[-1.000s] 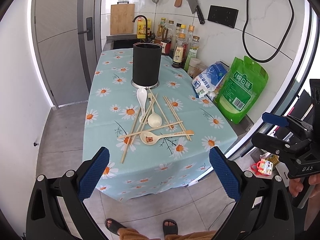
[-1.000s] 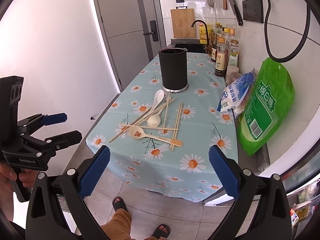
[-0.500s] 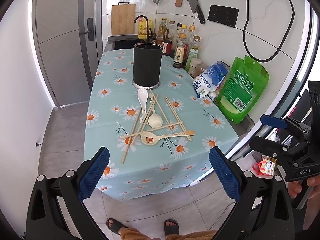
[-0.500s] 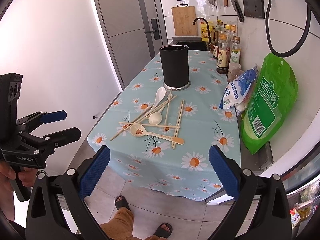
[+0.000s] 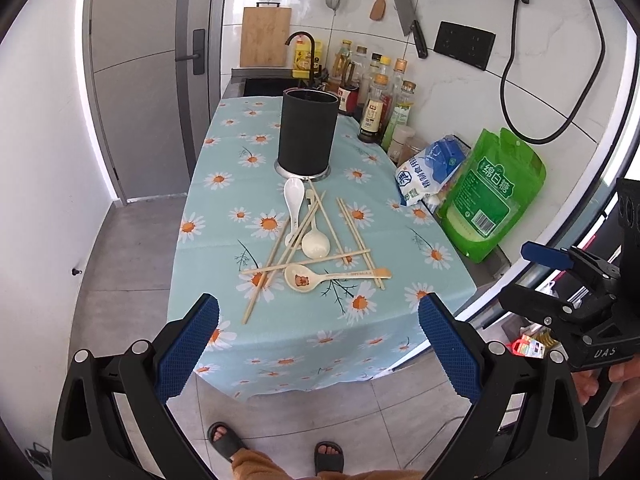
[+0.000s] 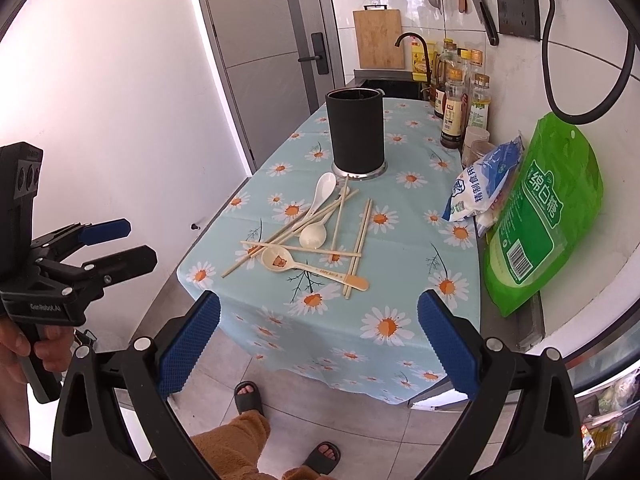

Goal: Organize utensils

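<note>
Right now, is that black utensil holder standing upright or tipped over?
Upright. The black utensil holder stands on its metal base on the tablecloth, open rim on top, behind the scattered spoons and chopsticks.

Bright daylight; sharp focus; fisheye-warped edges

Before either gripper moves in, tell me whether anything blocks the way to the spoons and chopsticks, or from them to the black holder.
Nothing visible does. Both the left gripper and right gripper hang open off the table's near edge, with only bare tablecloth before the spoons and chopsticks. The black holder stands just behind the pile, top open.
</note>
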`<state>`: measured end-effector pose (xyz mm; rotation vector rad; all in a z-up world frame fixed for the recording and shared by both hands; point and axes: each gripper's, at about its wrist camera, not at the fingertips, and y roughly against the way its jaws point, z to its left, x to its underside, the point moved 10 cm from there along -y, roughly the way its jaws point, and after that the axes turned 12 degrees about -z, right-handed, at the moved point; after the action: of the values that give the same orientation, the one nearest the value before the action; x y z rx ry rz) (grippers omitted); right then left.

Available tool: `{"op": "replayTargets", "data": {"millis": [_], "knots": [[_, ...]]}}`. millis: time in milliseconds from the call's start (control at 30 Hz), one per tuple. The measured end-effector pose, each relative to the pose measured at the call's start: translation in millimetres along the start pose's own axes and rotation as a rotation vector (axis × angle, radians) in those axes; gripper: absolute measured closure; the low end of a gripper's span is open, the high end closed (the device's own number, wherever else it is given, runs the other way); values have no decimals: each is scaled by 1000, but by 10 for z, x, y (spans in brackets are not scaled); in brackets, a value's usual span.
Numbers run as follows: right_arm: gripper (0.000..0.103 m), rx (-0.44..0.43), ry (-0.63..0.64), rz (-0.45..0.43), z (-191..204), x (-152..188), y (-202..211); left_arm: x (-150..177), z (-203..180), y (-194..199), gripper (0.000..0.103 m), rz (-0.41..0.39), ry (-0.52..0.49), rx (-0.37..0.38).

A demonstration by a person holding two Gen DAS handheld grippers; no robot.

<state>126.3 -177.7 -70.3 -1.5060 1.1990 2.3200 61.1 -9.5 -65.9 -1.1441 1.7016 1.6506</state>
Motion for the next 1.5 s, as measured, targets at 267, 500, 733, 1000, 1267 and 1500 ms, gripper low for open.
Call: {"op": "replayTargets", "data": {"millis": [267, 500, 733, 1000, 1267, 1500], "knots": [[5, -14, 16, 29, 39, 15, -115, 12, 67, -55, 6, 22, 13, -4], [5, -11, 33, 64, 62, -49, -416, 123, 228, -310, 6, 89, 96, 67], [5, 18, 78, 123, 9, -218, -815, 282, 448, -778, 7, 162, 351, 191], [5, -62, 240, 229, 190, -305, -1407, 356, 757, -1208, 7, 214, 488, 259], [33, -211, 496, 527, 393, 193, -1976, 296, 1088, -1387, 7, 216, 511, 277], [55, -272, 615, 723, 482, 600, -2310, 282, 1344, -1420, 7, 211, 519, 277]]}}
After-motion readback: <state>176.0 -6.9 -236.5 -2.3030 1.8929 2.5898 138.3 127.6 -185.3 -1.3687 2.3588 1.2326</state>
